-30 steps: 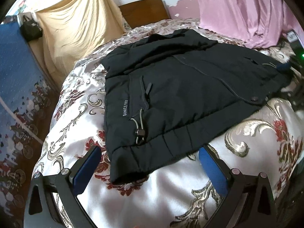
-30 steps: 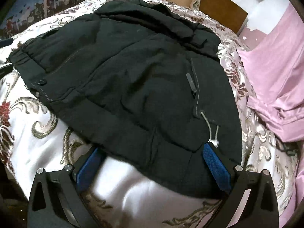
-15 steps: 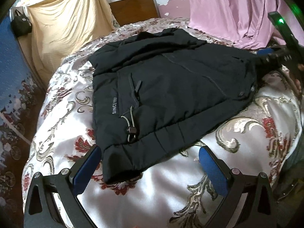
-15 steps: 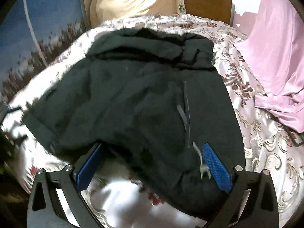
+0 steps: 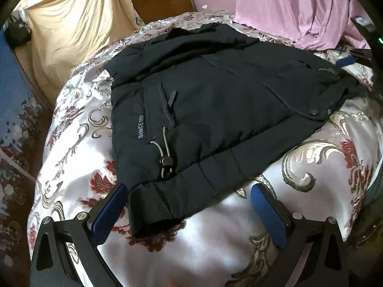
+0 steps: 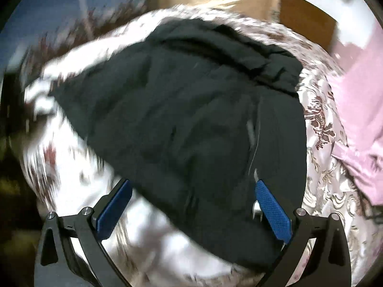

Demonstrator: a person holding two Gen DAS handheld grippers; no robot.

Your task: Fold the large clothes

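Now, jacket: a black padded jacket lies spread on the bed, filling the middle of the left wrist view and the middle of the right wrist view.
Hem: the near hem runs from lower left to right of centre in the left view; its corner sits at lower centre, between the two blue pads.
Cord: a grey drawcord with a black toggle lies on the jacket just above the hem, left of centre.
Lettering: pale print reading "SINCE" plus digits runs along the jacket's left edge.
Snap: a dark round snap shows at right of centre.
Bedspread: shiny white satin with red flowers and gold scrolls lies under the jacket.
Left gripper: the gripper is spread wide at the bottom of its frame, pads apart on either side of the hem corner, holding nothing.
Right gripper: the gripper is also spread wide; the jacket's edge lies between its pads, and I cannot tell whether they touch the cloth. Its view is blurred.
Pink cloth: a pink sheet hangs at upper right of the left view.
Yellow cloth: a cream drape hangs at upper left.
Headboard: a brown wooden board stands at top centre, behind the bed.
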